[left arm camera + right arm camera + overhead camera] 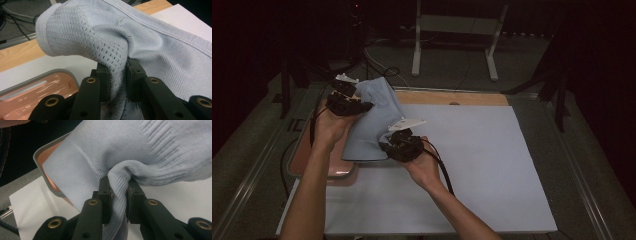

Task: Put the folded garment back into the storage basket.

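Knit cloth sock [155, 47] — ribbed, partly perforated mesh — above a glossy tray [37, 92], matt white sheet [472, 150], wooden board [452, 97].

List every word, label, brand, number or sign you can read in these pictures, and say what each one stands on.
None can be read. The light blue sock, pinched by the left gripper and the right gripper, bears knit patterns but no lettering. The pink tray, the white mat and the wooden board show no print either.
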